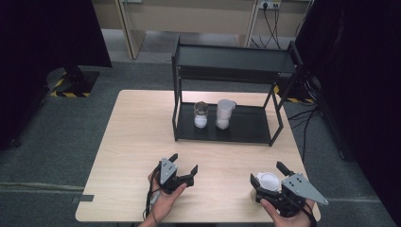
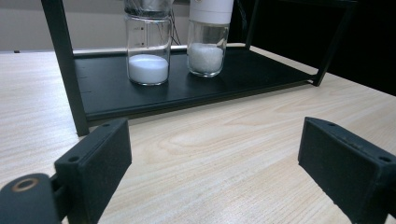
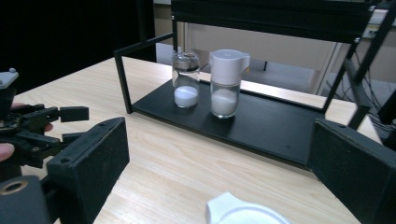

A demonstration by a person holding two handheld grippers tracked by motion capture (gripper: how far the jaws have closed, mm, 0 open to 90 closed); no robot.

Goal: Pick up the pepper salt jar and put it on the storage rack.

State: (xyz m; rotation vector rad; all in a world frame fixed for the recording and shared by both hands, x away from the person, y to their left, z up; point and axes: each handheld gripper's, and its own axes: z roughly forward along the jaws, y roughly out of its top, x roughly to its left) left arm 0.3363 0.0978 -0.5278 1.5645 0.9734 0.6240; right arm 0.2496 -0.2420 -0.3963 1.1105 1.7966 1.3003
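At five o'clock on the tabletop (image 1: 137,142), your right tool (image 1: 268,175) straddles the white-lidded jar (image 1: 268,181) with jaws apart, so closing off-centre could tip it.

The pale wooden table (image 1: 137,137) lies bare between its near edge and the black metal two-tier rack (image 1: 231,125) at the far edge. On the rack's lower shelf, two clear glass jars of white powder (image 1: 201,115) stand side by side at its left part; the shelf's right part is open. The rack's upper shelf (image 1: 234,59) roofs them, and black corner posts (image 2: 65,65) flank the front opening.
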